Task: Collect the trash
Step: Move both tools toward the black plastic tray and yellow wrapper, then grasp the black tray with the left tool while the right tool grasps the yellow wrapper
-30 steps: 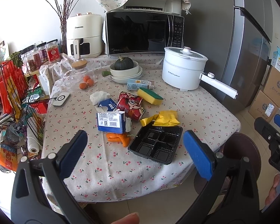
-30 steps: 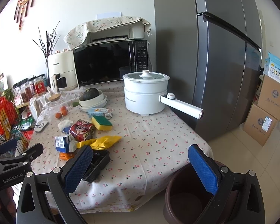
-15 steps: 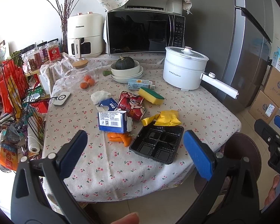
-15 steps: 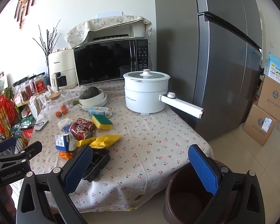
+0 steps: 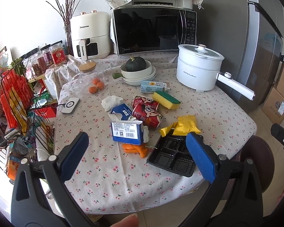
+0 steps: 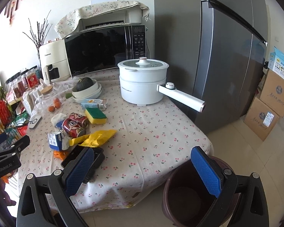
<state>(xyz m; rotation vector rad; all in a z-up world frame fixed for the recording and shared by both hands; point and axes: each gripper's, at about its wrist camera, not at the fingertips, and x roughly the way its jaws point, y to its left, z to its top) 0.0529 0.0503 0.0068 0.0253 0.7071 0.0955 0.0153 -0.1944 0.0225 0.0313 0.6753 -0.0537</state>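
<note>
A tall grey fridge is seen at the right, beside the table. The table is covered by a cloth with small red cherries. A black microwave and a cream air fryer are set at the back of the table. A white pot with a long handle is placed near the fridge side. A brown bin is seen on the floor, just past the table edge and under the right claw.

The left claw is held over the near edge of the table. Its two blue pads are spread wide apart and nothing is held between them. The right claw is held by the table corner. Its pads are also spread wide apart and are empty.

The trash is piled in the middle of the table. A black plastic tray is laid nearest the edge. A crumpled yellow wrapper is laid against the tray's far side. A blue box is stood just left of the tray, with orange peel in front of it. Two red cans are laid on their sides behind the box. A white tissue is found to their left. A yellow and green sponge is placed near the cans, and a small drink carton is laid behind it.
</note>
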